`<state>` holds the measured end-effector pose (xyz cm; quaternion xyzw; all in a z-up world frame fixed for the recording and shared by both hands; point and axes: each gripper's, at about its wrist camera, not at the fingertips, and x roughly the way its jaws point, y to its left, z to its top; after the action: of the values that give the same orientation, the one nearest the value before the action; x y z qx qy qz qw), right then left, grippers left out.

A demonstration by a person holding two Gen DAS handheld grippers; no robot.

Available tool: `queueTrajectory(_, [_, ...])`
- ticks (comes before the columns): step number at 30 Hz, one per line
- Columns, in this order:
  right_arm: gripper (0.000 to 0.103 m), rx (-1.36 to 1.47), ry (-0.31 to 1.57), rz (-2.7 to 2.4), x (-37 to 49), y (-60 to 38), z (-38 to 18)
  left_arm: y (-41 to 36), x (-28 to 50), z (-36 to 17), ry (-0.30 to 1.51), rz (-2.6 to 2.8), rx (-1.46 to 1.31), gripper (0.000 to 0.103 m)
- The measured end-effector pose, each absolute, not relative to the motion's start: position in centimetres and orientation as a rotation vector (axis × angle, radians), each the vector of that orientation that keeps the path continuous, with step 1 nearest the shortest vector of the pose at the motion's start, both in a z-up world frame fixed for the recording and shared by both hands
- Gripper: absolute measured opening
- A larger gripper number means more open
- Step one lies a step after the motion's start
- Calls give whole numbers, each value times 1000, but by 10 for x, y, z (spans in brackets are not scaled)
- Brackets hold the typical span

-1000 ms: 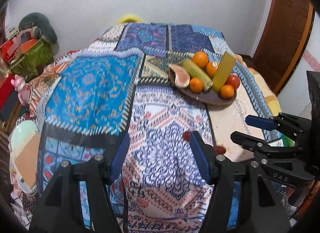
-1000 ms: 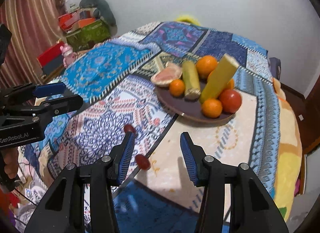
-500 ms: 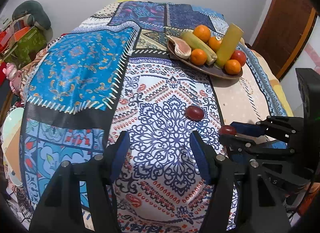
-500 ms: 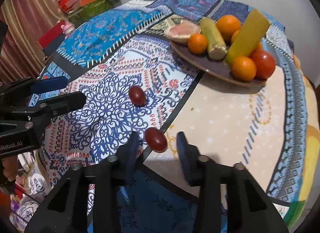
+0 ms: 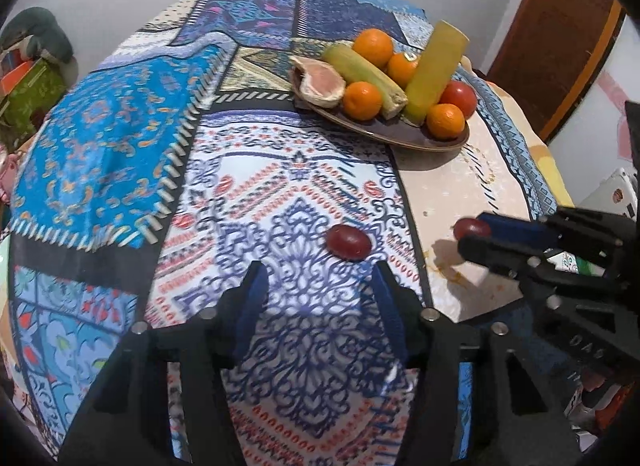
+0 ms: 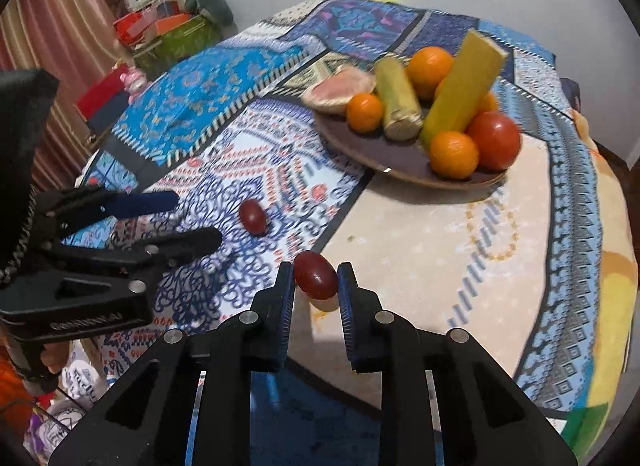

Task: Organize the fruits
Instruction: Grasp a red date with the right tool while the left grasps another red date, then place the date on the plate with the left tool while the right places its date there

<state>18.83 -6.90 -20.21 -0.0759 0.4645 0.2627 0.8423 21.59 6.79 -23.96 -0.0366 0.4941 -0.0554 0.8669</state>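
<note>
Right tool (image 6: pixel 315 281), pitched steeply down, pinches a red fruit (image 6: pixel 315 275).

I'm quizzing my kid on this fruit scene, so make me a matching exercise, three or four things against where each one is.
Things:
1. red fruit by the right tool
2. other red fruit
3. tomato
4. left tool

Places or states:
A. on the brown plate beside an orange
B. lying free on the patterned cloth
C. between closed fingers
D. open, just short of a red fruit

Pairs: 1-C, 2-B, 3-A, 4-D
</note>
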Motion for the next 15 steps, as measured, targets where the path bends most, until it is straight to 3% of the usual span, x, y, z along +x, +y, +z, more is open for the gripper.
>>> queueTrajectory(11, [20, -96, 965, 514, 208, -94, -198, 53, 243, -253, 1058, -155, -44, 29])
queueTrajectory(15, [20, -100, 963, 512, 211, -96, -199, 55, 243, -250, 1051, -146, -49, 29])
